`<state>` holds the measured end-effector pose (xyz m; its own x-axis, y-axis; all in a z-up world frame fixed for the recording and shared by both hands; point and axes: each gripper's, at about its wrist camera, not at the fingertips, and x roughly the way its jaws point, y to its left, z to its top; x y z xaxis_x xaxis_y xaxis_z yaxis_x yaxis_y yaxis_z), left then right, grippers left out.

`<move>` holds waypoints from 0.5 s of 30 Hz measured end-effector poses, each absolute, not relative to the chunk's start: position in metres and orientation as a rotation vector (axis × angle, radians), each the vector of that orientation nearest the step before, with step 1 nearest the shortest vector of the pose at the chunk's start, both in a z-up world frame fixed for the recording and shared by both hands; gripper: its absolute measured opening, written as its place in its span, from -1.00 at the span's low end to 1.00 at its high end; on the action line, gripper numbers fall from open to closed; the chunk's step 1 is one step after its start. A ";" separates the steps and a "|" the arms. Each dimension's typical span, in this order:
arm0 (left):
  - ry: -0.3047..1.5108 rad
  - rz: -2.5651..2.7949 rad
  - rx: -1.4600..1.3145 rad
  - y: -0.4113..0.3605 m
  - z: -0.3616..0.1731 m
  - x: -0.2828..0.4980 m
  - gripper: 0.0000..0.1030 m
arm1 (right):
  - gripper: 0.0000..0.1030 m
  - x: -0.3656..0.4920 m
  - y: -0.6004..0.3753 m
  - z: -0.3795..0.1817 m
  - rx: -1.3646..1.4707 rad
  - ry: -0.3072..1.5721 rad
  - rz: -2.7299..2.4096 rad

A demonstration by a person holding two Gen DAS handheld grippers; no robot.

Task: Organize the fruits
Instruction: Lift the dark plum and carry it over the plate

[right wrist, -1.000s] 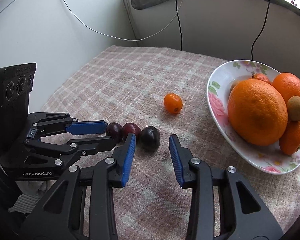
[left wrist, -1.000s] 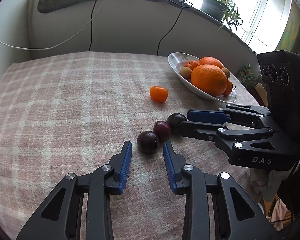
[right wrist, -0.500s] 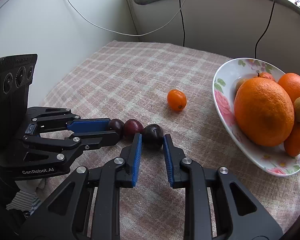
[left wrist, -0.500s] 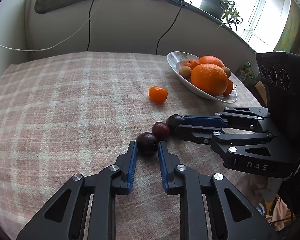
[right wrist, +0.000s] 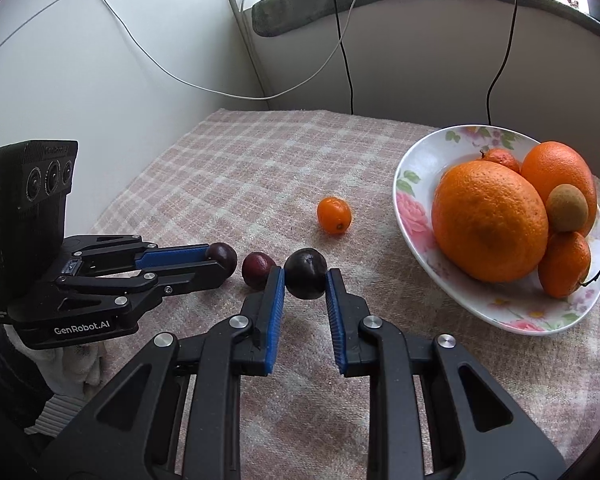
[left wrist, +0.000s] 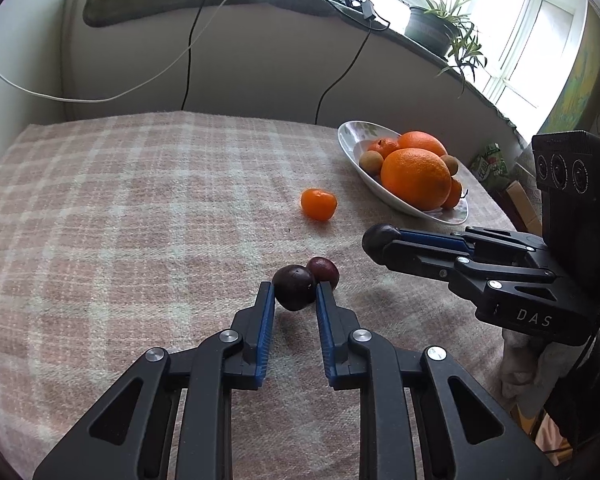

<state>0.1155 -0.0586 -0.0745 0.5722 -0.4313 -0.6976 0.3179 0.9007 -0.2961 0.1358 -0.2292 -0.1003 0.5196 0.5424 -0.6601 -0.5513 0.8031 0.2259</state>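
Floral bowl (right wrist: 410, 184) holds oranges (right wrist: 488, 220) and small fruit; each claw grips a dark plum

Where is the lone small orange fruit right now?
The small orange fruit lies on the checked cloth, apart, between the floral bowl and the dark plums.

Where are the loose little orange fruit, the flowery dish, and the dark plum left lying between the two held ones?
Small orange fruit (right wrist: 334, 215), right wrist view, its middle.
Flowery dish (right wrist: 414, 210), right wrist view, bare inner wall.
Middle plum (right wrist: 257, 266), right wrist view, its visible top.
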 end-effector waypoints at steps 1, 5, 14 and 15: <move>0.852 -0.441 -0.147 -0.058 -0.073 0.116 -0.62 | -0.57 0.134 -0.232 -0.098 -0.006 0.780 0.653; 0.839 -0.446 -0.152 -0.060 -0.067 0.118 -0.62 | -0.57 0.125 -0.244 -0.088 0.009 0.746 0.634; 0.799 -0.462 -0.152 -0.070 -0.050 0.128 -0.62 | -0.57 0.118 -0.283 -0.061 0.059 0.663 0.563; 0.795 -0.464 -0.151 -0.072 -0.049 0.130 -0.62 | -0.57 0.118 -0.287 -0.058 0.062 0.655 0.553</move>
